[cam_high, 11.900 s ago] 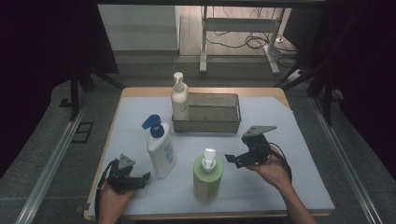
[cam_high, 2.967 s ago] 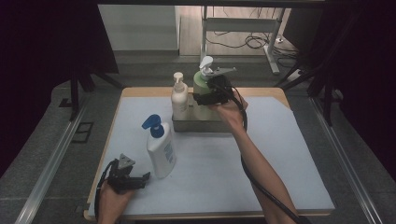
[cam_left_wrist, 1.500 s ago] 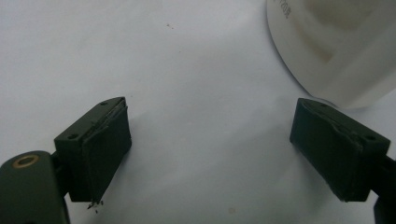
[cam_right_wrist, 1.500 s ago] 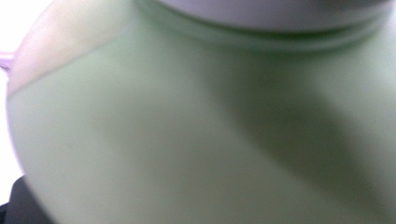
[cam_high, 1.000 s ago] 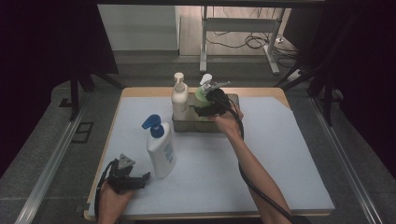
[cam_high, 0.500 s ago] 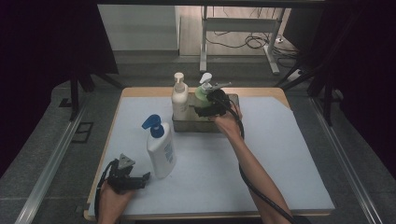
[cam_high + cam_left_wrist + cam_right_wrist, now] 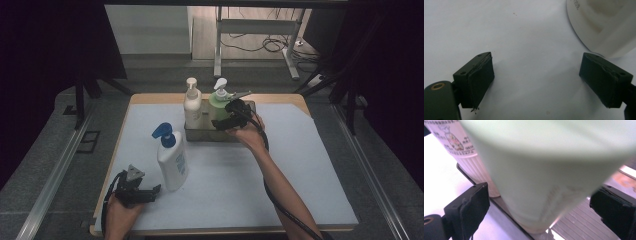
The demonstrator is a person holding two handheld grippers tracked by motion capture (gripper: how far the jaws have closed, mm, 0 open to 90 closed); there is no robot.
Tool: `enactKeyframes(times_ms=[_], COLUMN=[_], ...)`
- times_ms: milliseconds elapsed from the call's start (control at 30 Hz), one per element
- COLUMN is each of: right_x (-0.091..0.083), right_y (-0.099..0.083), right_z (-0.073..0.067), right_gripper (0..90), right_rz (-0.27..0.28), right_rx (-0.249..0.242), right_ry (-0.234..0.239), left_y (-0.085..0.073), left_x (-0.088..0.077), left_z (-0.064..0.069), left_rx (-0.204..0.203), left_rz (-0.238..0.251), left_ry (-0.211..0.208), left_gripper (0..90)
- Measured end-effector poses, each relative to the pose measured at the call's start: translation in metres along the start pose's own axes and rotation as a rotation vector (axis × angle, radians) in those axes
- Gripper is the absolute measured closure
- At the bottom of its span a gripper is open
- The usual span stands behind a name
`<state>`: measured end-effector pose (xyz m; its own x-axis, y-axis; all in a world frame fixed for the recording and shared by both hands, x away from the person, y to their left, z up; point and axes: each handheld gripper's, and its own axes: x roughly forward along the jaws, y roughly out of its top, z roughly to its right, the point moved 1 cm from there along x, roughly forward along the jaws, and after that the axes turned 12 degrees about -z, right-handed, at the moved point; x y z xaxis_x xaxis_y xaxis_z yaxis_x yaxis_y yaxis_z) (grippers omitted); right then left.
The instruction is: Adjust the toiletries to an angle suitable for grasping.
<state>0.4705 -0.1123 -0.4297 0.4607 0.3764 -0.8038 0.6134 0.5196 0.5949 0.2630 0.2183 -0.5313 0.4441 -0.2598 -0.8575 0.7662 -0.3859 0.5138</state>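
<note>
The green pump bottle is shown set in the tray beside the cream bottle, the right gripper having just been opened around it with both pads clear, while the blue-capped bottle remains on the table beside the wide-open, empty left gripper.

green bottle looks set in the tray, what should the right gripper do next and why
Probably draw the right gripper straight back toward the person. Its jaws have just been opening, and the right gripper view shows gaps on both sides of the green bottle, which stands in the tray beside the cream bottle.
</note>
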Motion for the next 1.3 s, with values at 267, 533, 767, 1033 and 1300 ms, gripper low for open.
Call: enactKeyframes(times_ms=[267, 533, 767, 1033, 1300], right_x=[-0.012, -0.025, -0.026, -0.015, -0.001], right_y=[-0.016, -0.032, -0.036, -0.036, -0.028], right_z=[0.002, 0.013, 0.024, 0.037, 0.041], right_gripper=[23.0, 47.9, 68.4, 89.6, 89.8], right_rz=[0.016, 0.024, 0.030, 0.013, 0.001], right_rx=[-0.033, -0.017, 0.027, 0.094, 0.117], right_ry=[-0.013, 0.010, 0.007, -0.002, -0.041], left_y=[0.000, 0.000, 0.000, 0.000, 0.000], left_x=[0.000, 0.000, 0.000, 0.000, 0.000], left_z=[0.000, 0.000, 0.000, 0.000, 0.000], left_rx=[0.000, 0.000, 0.000, 0.000, 0.000], left_rz=[0.000, 0.000, 0.000, 0.000, 0.000], left_ry=[0.000, 0.000, 0.000, 0.000, 0.000], left_gripper=[12.2, 12.3, 12.2, 12.2, 12.2])
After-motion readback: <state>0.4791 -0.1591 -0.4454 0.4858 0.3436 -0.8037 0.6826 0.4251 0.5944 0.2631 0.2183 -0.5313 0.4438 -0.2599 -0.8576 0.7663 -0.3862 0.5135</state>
